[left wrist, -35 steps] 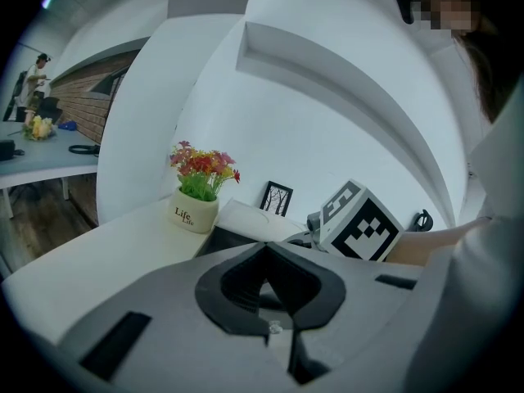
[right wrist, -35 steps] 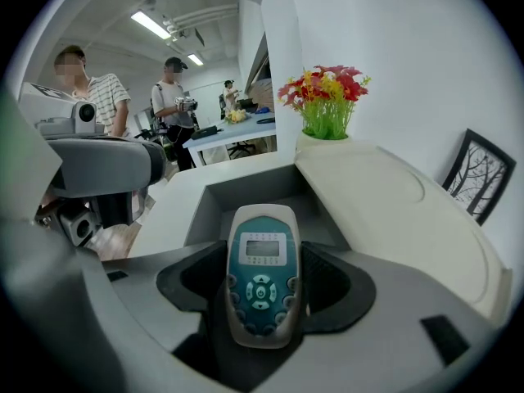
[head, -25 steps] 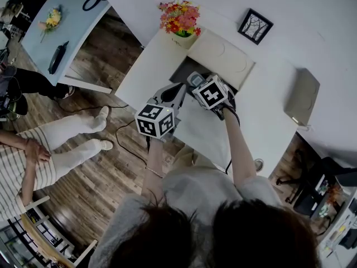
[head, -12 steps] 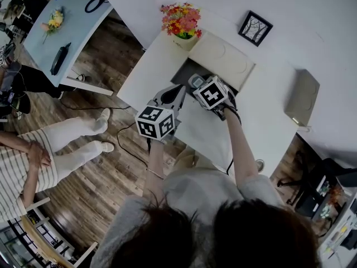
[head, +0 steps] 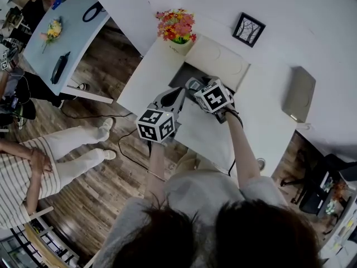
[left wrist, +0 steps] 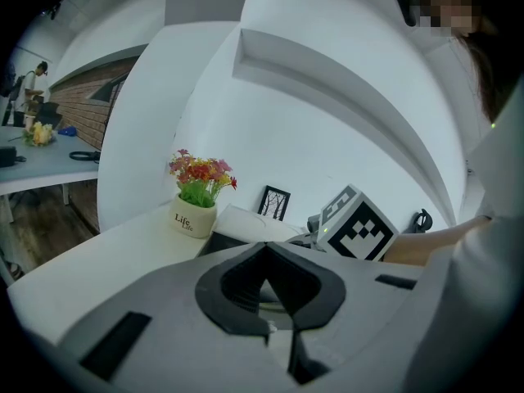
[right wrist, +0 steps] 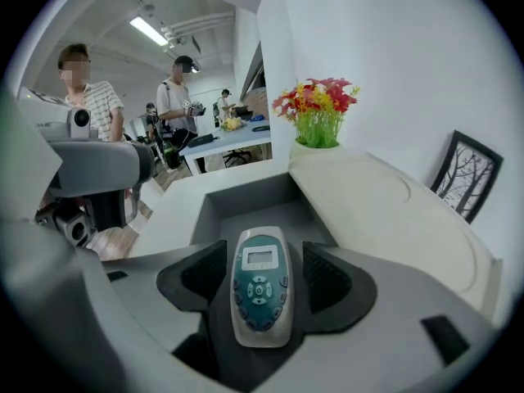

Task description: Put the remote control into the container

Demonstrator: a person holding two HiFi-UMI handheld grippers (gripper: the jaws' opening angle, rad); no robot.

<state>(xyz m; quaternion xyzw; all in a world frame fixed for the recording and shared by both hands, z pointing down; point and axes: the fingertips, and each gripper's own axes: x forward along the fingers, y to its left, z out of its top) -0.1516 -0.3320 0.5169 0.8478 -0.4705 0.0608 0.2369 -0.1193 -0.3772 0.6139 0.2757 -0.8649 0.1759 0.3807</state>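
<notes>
A white remote control point(right wrist: 260, 289) with a teal face and a small screen lies between the jaws of my right gripper point(right wrist: 260, 256), which is shut on it. In the head view the remote point(head: 193, 84) hangs at the near edge of the open grey container point(head: 181, 74). In the right gripper view the container's hollow point(right wrist: 246, 205) lies just ahead of the remote. My left gripper point(head: 172, 97) hovers beside it on the left, its jaws together with nothing held. Its dark pads point(left wrist: 237, 289) meet around a small gap.
The container's cream lid point(head: 220, 63) stands open behind it. A pot of flowers point(head: 177, 28) sits at the table's point(head: 262, 110) far left corner, with a framed picture point(head: 248, 29) and a grey box point(head: 298, 96) further right. People stand at the left.
The head camera has shifted a little. Both grippers stay about where they were, the right one still holding the remote at the container's edge.
</notes>
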